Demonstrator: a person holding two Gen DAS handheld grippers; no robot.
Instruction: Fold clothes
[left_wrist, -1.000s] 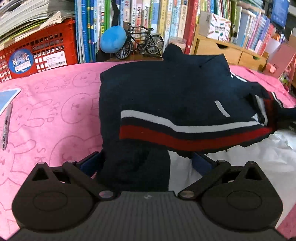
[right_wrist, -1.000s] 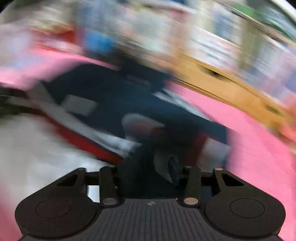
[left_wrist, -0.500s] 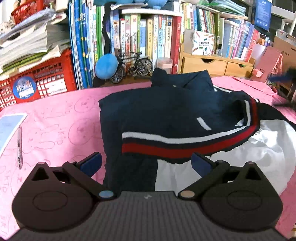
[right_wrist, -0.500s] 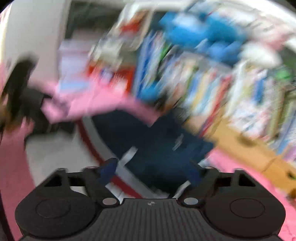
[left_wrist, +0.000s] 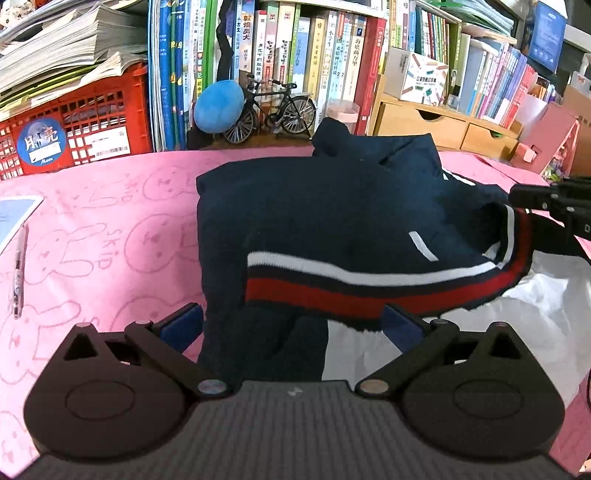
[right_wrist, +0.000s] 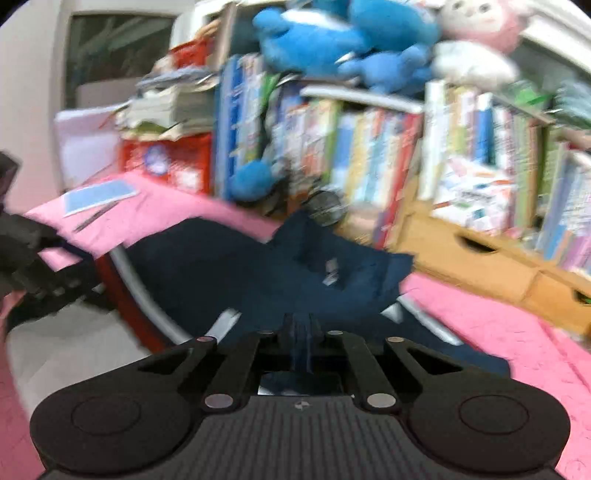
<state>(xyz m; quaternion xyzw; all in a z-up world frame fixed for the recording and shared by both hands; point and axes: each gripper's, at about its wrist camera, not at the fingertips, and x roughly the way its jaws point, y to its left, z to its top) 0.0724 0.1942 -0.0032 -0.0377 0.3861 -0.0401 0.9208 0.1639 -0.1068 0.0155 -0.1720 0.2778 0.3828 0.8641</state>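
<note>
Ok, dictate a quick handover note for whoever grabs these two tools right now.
Left tool: open, empty, straddling the near edge of the navy jacket on the pink cloth.
Right tool: shut on navy jacket fabric at its right side.
Done: one sleeve lies folded across the body.
Left: bring the right side over, then fold the white lower part up.

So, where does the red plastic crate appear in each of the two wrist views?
Left wrist: the red crate is at the upper left, behind the pink cloth, under stacked papers.
Right wrist: the crate is blurred, left of centre, under stacked papers.
Shared landmark: the blue ball right of the crate.
</note>
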